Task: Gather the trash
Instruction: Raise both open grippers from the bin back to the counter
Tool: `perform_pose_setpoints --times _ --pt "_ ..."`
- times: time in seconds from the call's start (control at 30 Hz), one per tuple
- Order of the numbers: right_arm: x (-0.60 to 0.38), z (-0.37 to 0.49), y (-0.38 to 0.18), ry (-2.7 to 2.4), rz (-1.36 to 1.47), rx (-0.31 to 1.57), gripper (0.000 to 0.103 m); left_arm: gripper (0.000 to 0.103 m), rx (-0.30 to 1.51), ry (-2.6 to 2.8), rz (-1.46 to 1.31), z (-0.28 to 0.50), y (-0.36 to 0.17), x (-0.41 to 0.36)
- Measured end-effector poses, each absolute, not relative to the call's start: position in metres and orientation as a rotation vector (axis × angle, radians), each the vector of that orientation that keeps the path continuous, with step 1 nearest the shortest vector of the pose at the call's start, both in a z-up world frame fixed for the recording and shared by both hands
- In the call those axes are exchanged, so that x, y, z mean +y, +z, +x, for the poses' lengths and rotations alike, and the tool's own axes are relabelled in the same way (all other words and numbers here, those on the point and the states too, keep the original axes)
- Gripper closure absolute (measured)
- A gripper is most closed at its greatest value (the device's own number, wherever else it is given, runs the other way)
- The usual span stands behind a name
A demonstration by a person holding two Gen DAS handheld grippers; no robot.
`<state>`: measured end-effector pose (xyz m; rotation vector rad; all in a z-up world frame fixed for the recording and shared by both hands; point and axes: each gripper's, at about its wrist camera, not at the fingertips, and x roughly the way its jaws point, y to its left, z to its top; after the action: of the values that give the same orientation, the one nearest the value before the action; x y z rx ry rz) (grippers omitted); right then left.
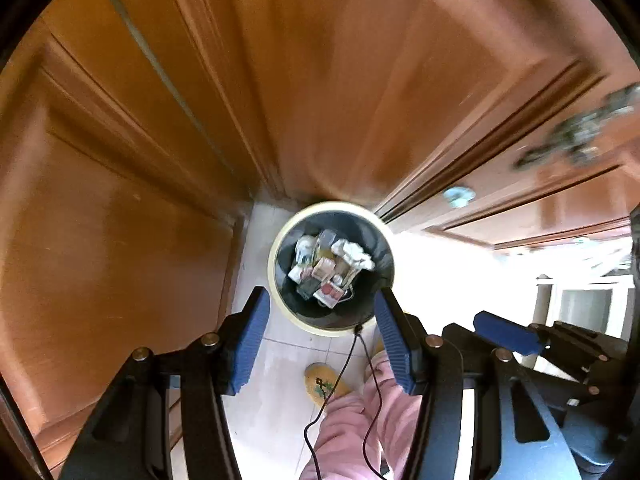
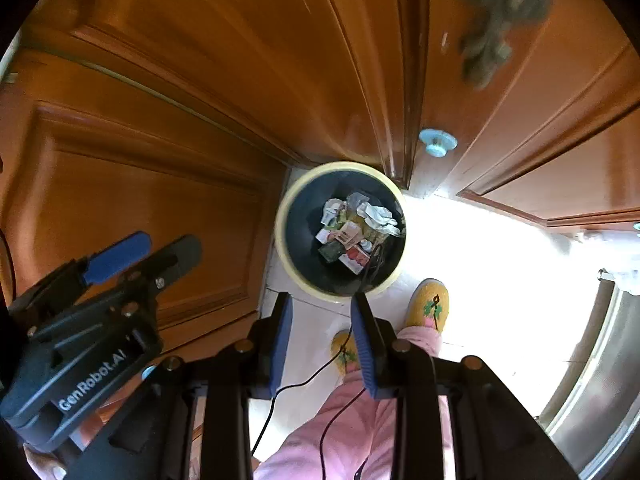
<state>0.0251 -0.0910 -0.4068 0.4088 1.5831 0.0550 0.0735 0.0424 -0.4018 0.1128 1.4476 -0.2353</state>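
A round bin (image 1: 280,240) with a cream rim and dark liner stands on the pale floor in a corner between wooden doors, seen straight from above. Crumpled paper and small cartons (image 1: 330,268) lie inside it. My left gripper (image 1: 323,296) hangs high above the bin's near rim, open, with nothing between its blue pads. In the right wrist view the same bin (image 2: 288,240) holds the trash (image 2: 352,232), and my right gripper (image 2: 321,298) is open and empty above the near rim. The left gripper (image 2: 152,254) shows beside it on the left. A thin black cable (image 2: 370,264) runs from the bin toward the person's legs.
Brown wooden doors (image 2: 160,200) close off the left and far sides. A pale blue knob (image 2: 438,144) sticks out of the door beside the bin, and a grey fuzzy thing (image 2: 500,12) hangs higher up. Yellow slippers (image 2: 428,304) and pink trousers (image 2: 352,420) stand near the bin. A steel appliance (image 2: 592,360) is at right.
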Motion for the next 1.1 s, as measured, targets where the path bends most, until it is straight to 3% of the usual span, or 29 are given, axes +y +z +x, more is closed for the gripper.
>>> perform_pose_setpoints --times 0.47,0.63,0.87,1.1 --pt "-0.105 0.008 -0.171 0.07 0.357 1.295 0.072 0.036 1.114 -0.295 0.107 0.056 -0.153 0.034" --pt "-0.109 -0.001 -0.095 0.056 0.334 1.145 0.072 0.025 0.932 -0.293 0.12 0.05 -0.072 0.038" --pt "-0.118 -0.003 -0.032 0.007 0.347 1.014 0.072 0.023 0.75 -0.318 0.18 0.044 0.004 0.036" --pt "-0.148 0.003 0.013 -0.034 0.345 0.903 0.072 0.014 0.626 -0.334 0.226 0.049 0.057 0.019"
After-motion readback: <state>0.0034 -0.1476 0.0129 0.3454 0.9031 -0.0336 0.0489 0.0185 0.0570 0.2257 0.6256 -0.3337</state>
